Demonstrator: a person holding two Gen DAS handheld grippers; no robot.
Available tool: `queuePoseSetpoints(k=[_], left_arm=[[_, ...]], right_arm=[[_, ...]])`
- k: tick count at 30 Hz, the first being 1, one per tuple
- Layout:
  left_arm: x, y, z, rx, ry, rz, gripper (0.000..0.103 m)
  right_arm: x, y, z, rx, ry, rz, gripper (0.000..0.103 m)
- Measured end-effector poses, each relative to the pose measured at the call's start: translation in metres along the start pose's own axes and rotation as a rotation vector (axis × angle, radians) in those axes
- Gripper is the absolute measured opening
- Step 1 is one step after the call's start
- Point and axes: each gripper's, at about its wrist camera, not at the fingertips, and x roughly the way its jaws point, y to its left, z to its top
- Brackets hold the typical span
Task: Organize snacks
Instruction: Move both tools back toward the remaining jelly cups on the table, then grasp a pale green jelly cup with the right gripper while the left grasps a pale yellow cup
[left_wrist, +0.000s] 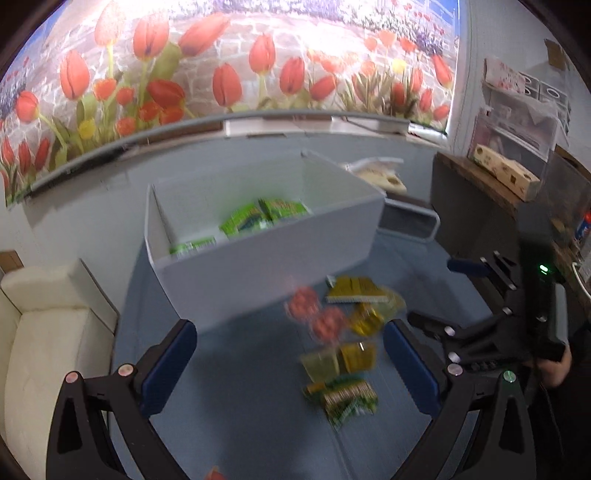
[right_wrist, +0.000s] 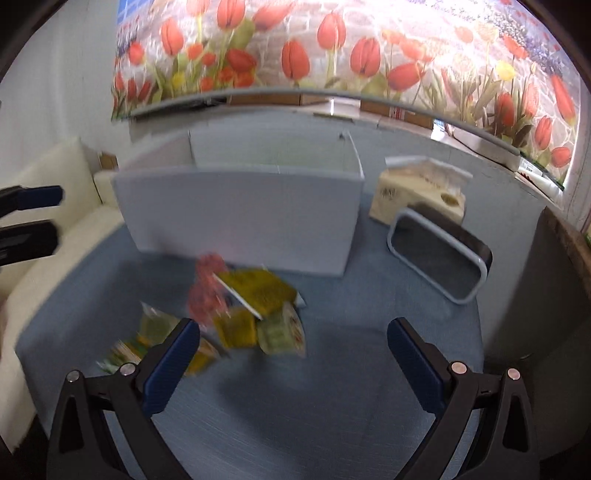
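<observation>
— Tulip wallpaper (left_wrist: 221, 74) fills the back wall, and below it a blue counter (left_wrist: 240, 424) carries everything. What sits ahead of the left hand-held gripper (left_wrist: 288, 365)?

— A white box (left_wrist: 266, 258) straight ahead, with green snack packets (left_wrist: 258, 218) inside on the bottom; the near wall cuts off part of them. Between the box and the fingers lies a loose pile of snacks (left_wrist: 347, 339): yellow, green and red wrappers, too blurred to read or count.

— And its jaws?

— Spread wide, nothing between the blue pads (left_wrist: 170, 373).

— The right hand-held gripper (right_wrist: 293, 363)?

— Also released and empty. The same pile (right_wrist: 243, 317) lies ahead and to its left, partly behind the left pad. The box (right_wrist: 240, 218) stands beyond, its inside hidden from this angle. Right of the box, a cream carton (right_wrist: 410, 199) and a tilted dark tray with a pale rim (right_wrist: 439, 258).

— Anything at the edges?

— A cream cushion (left_wrist: 44, 332) far left, cut off by the frame.
</observation>
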Motion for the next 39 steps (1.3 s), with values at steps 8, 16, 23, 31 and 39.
queuePoseSetpoints(k=[8, 16, 23, 31, 39], left_arm=[[0.005, -0.002, -0.021, -0.026, 0.037, -0.014, 0.103], [0.014, 0.000, -0.021, -0.027, 0.048, -0.020, 0.103], [0.024, -0.001, -0.022, -0.028, 0.059, -0.016, 0.103], [0.049, -0.003, -0.025, 0.005, 0.105, 0.010, 0.103], [0.081, -0.008, -0.030, -0.025, 0.166, 0.031, 0.103]], right_arm=[[0.042, -0.003, -0.009, -0.023, 0.089, 0.002, 0.081], [0.061, 0.008, -0.007, -0.071, 0.123, 0.023, 0.046], [0.056, 0.010, -0.002, -0.059, 0.111, 0.045, 0.036], [0.016, 0.013, -0.010, -0.029, 0.068, 0.066, 0.033], [-0.008, 0.020, -0.027, -0.020, 0.065, 0.095, 0.033]])
